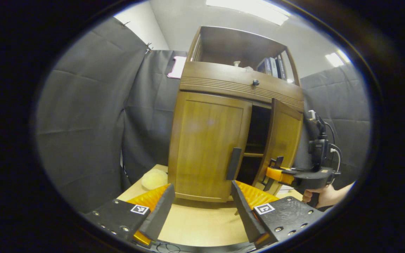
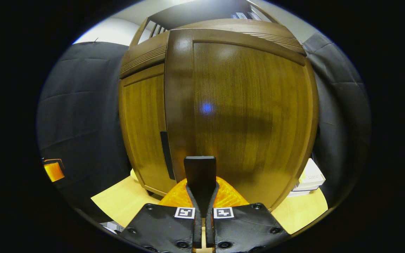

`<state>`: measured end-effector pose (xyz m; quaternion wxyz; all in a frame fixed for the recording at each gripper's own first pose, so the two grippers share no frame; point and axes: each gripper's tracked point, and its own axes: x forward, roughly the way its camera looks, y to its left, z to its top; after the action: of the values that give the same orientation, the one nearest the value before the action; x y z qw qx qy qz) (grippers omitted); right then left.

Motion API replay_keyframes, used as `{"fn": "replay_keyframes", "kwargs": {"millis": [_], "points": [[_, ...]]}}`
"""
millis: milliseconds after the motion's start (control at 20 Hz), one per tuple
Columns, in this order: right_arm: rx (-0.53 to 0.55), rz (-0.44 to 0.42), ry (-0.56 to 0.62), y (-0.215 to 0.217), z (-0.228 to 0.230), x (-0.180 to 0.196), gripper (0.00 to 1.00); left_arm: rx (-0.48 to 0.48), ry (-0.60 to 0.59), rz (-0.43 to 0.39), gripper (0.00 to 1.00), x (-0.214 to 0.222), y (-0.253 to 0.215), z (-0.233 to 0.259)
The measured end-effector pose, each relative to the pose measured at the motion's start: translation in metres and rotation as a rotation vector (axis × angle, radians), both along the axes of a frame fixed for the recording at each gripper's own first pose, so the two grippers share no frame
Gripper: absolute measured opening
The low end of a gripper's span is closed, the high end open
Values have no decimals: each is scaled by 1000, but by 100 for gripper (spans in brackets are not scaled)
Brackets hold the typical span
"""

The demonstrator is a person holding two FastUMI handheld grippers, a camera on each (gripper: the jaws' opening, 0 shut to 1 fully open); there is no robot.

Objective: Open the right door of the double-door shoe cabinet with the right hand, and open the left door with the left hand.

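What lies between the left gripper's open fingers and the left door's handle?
In the left gripper view, a bare strip of tabletop separates the left gripper from the cabinet base; the left door handle hangs above its right finger, untouched.

1. A light, pale-wood tabletop point(image 1: 202, 221) carries everything here.
2. A brown wooden double-door shoe cabinet point(image 1: 207, 140) stands directly on it, set back from the near edge.
3. A pale yellow, rounded soft object point(image 1: 154, 178) lies on the tabletop just beside the cabinet's left side.
4. In the right gripper view, a small stack of white boxes point(image 2: 309, 179) rests on the tabletop by the cabinet's right corner.
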<state>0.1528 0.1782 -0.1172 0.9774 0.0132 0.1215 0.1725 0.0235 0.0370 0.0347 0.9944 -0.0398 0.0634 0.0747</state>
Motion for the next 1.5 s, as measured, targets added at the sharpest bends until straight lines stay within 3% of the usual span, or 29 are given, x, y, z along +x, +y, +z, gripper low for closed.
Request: {"fn": "replay_keyframes", "kwargs": {"millis": [250,400,650,800,850,1100,1150,1200,1500], "points": [[4,-12,-1,-15,1,-15,6,7,10,-31,91,35,22,2],[23,-55,4,-39,-1,-35,2,11,9,-54,91,63,36,0],[23,-115,17,-82,-2,-65,6,13,7,-110,91,95,57,0],[-6,-130,7,-105,-3,-75,1,17,9,-147,91,115,67,0],[-11,-138,6,-115,-3,-78,9,22,11,-156,91,123,68,0],[-2,-223,16,-171,-6,-89,0,13,13,-204,91,156,63,-6],[-10,-243,16,-182,-7,-90,4,12,13,-210,91,160,64,-7],[-12,-258,14,-194,-7,-91,0,9,14,-214,91,164,66,-9],[-12,-277,4,-247,-11,-90,3,-11,-3,-230,91,160,70,-11]]}}
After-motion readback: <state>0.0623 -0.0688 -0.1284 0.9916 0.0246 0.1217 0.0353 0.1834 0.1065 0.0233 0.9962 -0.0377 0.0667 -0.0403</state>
